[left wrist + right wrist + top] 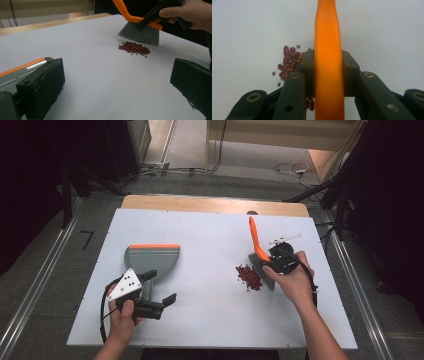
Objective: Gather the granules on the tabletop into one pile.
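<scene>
Clamping the orange handle of a hand brush (256,242), the right gripper (278,261) is held with the grey bristles just beside a small pile of red beans (249,276) on the white table (210,235). The left gripper (165,301) is held spread beside a grey dustpan (151,257).

both forearms enter from the near edge of the white rectangular table top (210,320). left hand (122,312) grips the left gripper (167,301) low over the table's near-left part; its jaws stand wide apart, pointing toward the table's right side, nothing between them. right hand (295,280) holds the right gripper (267,262) over the table's right half, wrist bent inward; its jaws are clamped on the orange plastic handle of a grey-bristled brush (328,62).
</scene>
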`<state>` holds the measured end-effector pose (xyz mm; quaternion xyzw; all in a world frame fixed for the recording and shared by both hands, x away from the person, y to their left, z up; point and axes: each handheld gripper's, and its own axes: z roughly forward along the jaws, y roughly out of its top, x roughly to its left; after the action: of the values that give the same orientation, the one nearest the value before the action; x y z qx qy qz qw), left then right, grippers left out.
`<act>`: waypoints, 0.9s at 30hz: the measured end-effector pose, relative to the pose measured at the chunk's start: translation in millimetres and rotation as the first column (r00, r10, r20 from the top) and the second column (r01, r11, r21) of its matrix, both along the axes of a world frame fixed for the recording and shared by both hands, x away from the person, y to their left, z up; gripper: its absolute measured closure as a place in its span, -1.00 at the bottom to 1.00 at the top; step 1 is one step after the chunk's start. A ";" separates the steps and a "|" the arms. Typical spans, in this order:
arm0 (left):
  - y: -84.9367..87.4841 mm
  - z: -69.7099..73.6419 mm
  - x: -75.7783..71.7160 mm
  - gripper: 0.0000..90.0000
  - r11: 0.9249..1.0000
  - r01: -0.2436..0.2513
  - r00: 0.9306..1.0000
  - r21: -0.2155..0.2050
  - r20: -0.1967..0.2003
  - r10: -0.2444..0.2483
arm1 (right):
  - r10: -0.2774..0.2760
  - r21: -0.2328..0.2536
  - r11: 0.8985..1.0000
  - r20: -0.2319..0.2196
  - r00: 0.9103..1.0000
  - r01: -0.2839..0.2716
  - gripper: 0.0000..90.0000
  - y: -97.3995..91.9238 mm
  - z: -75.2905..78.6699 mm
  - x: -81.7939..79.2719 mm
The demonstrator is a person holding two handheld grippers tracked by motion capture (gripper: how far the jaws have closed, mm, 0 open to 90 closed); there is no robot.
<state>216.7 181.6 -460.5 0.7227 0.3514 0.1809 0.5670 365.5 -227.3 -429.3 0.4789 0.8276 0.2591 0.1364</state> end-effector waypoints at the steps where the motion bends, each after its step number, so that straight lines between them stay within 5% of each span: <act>1: 0.4 0.1 0.1 -1.00 1.000 -0.001 1.000 0.001 -0.001 0.001 | -0.002 0.003 1.000 0.002 1.000 0.002 0.53 -1.3 1.8 0.1; 13: 0.8 0.4 -0.3 -1.00 1.000 -0.006 1.000 0.000 0.001 0.006 | 0.015 0.106 0.994 0.033 0.999 -0.018 0.53 -21.8 10.9 -15.1; 27: 8.0 1.6 -1.4 -1.00 1.000 -0.026 1.000 -0.007 0.012 0.026 | 0.023 0.240 0.969 0.128 0.992 -0.053 0.53 -62.7 4.4 -50.3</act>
<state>215.4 189.7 -459.0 0.7148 0.3579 0.1915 0.5694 315.1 -290.0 -424.9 0.4591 0.7886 0.3902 0.1230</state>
